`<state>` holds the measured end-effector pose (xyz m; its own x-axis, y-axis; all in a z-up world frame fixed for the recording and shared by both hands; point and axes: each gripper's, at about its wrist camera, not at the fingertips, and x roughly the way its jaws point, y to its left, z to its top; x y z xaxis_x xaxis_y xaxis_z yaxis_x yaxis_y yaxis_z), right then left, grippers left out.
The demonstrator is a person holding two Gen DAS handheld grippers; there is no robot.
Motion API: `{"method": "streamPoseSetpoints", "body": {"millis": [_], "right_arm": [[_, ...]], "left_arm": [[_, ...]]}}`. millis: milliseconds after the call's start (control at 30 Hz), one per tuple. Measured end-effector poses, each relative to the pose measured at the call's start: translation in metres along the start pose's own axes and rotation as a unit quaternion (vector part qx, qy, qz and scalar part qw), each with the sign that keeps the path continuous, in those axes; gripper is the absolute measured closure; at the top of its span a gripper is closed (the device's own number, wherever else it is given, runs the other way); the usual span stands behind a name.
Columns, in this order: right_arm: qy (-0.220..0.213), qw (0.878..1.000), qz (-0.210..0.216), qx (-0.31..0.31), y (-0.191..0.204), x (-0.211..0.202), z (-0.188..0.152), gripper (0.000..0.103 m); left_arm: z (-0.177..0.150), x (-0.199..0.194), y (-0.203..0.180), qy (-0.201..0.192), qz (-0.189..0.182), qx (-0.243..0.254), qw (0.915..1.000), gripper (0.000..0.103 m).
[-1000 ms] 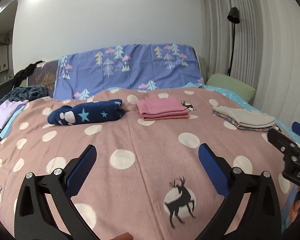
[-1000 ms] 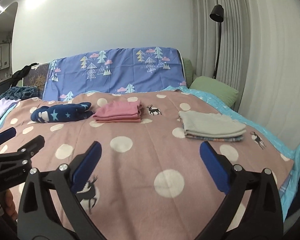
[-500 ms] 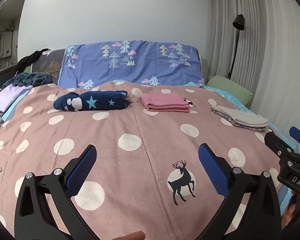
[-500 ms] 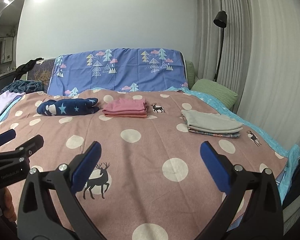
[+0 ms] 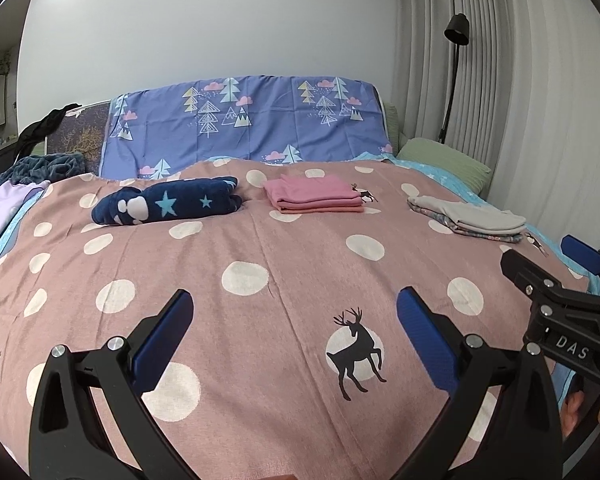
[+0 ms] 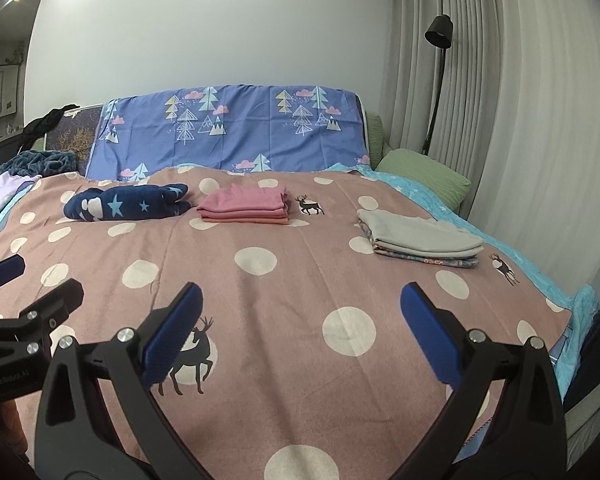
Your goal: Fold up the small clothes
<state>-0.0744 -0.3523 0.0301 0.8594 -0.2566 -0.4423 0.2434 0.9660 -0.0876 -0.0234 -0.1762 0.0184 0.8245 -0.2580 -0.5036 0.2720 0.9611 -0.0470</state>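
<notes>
The left hand-held gripper (image 5: 292, 316) hangs above the near part of the bed (image 5: 260, 320), its blue-padded fingers (image 5: 162, 336) spread wide apart with nothing between them. The right hand-held gripper (image 6: 300, 310) is held the same way just beside it, fingers (image 6: 430, 336) apart and empty. Each shows at the edge of the other's view: the right one at the right border of the left wrist view, the left one at the left border of the right wrist view.

The bed is covered by a pink blanket (image 6: 300, 280) with cream dots and black deer. Three lots of folded clothes lie on its far half, well apart from both grippers. At the left is a navy roll (image 5: 168, 205) with stars and a white paw print. Near the middle, just right of it, sits a neat pink stack (image 5: 314, 199). Further right and closer to the bed's edge lies a grey stack (image 6: 422, 237), with a patterned piece at its bottom.

Behind the blanket a blue sheet (image 6: 232, 132) printed with trees and clouds hangs over the headboard. A green pillow (image 6: 422, 172) lies at the far right corner, next to a black lamp (image 6: 438, 34) and pale curtains (image 6: 520, 120). At the far left are a lilac garment (image 5: 4, 208) and a dark bundle (image 5: 48, 166), off the blanket.
</notes>
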Motion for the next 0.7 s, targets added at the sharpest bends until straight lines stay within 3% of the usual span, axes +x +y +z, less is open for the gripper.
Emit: {"method": "streamPoseSetpoints", "body": {"millis": [700], "right_arm": [[0.012, 1.000, -0.017, 0.004, 0.000, 0.019, -0.003, 0.002]], "left_arm": [[-0.006, 0.017, -0.001, 0.010, -0.004, 0.001, 0.9999, 0.001]]}}
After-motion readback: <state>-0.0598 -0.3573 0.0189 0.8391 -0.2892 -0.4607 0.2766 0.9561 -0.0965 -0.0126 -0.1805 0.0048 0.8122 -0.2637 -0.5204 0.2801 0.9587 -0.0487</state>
